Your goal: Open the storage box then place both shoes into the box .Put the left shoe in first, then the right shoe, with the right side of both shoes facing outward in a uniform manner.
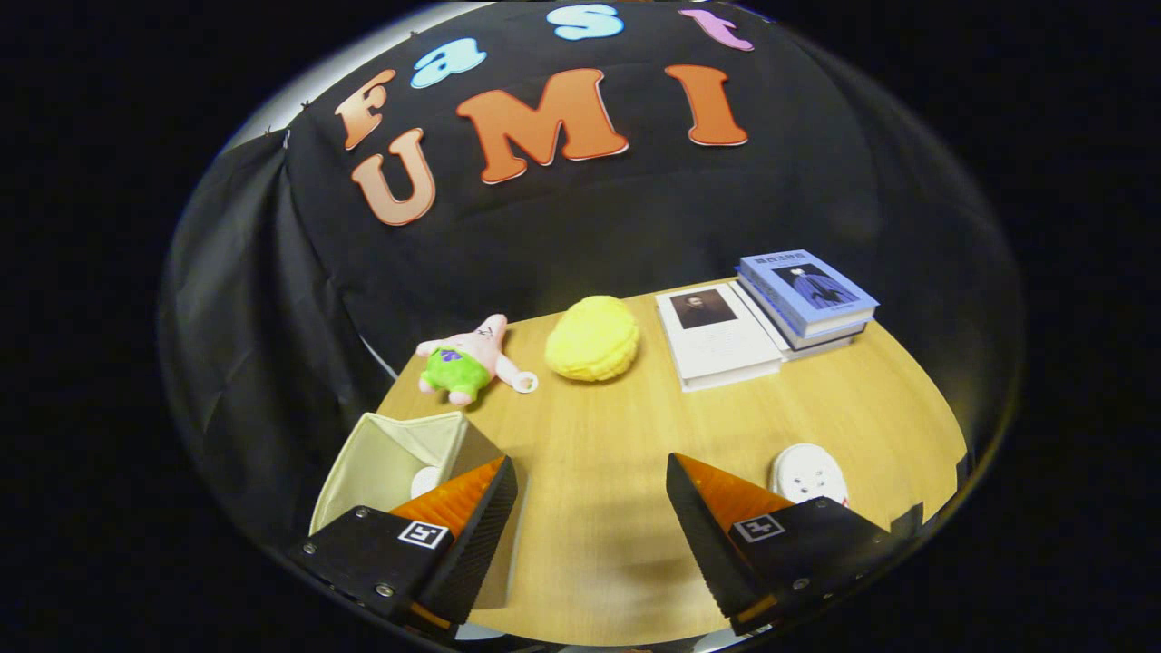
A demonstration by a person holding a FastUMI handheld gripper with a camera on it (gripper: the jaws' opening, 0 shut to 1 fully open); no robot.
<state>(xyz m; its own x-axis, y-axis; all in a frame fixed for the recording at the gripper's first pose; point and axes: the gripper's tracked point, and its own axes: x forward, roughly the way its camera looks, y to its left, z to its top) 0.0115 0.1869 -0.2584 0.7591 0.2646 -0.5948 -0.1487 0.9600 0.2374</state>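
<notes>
Both fingers (591, 535) stand spread wide apart above the near part of the worktop (617, 453), with bare wood between them and nothing pinched. That worktop is pale wood with a light grain, and black cloth hangs close behind it and round its left side as the booth wall.

At the near left corner the storage box (399, 458) stands open, cream inside, touching or just behind the left finger, which hides part of it. Something white and rounded (424, 481) lies inside it, beside that finger; what it is cannot be told. A white shoe (809, 473) lies near the near right edge, just beyond the right finger, partly hidden by it.

Along the far edge sit a pink plush star (467, 358) in green shorts towards the left, a yellow plush lump (592, 338) in the middle, and books (771, 313) towards the far right corner: a white one lying flat beside a blue-topped stack.
</notes>
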